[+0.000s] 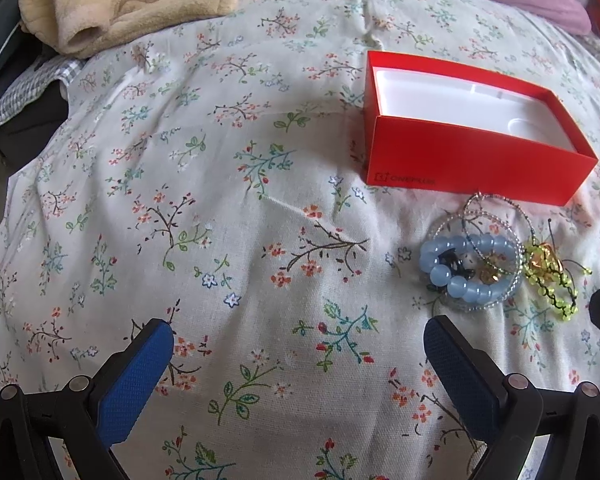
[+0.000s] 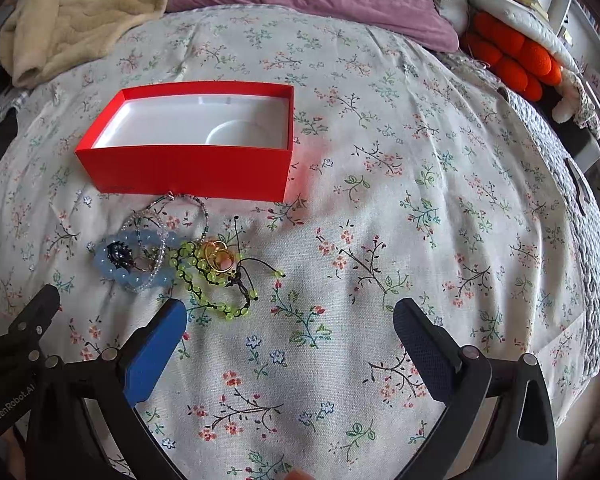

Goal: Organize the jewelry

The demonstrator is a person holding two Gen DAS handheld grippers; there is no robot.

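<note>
Nothing has gone into the red box (image 2: 188, 176) yet; its white tray shows bare, so the job looks to be at its very first pick. The box sits on the floral bedspread (image 2: 380, 240), and the jewelry lies in a tangled heap just near of its front wall: a blue bead bracelet (image 2: 120, 270) with a clear beaded strand looped through it, and a yellow-green bead bracelet (image 2: 204, 280) with a gold ring (image 2: 216, 248) on top.

The right claw (image 2: 290, 314) hangs wide and empty, the heap just to the far left of its left finger. The left claw (image 1: 298, 334) is also wide, holding nothing, with the heap to its far right.

The next move probably calls for shifting one claw over a single piece and closing gently, since the strands overlap and may drag neighbours along.
</note>
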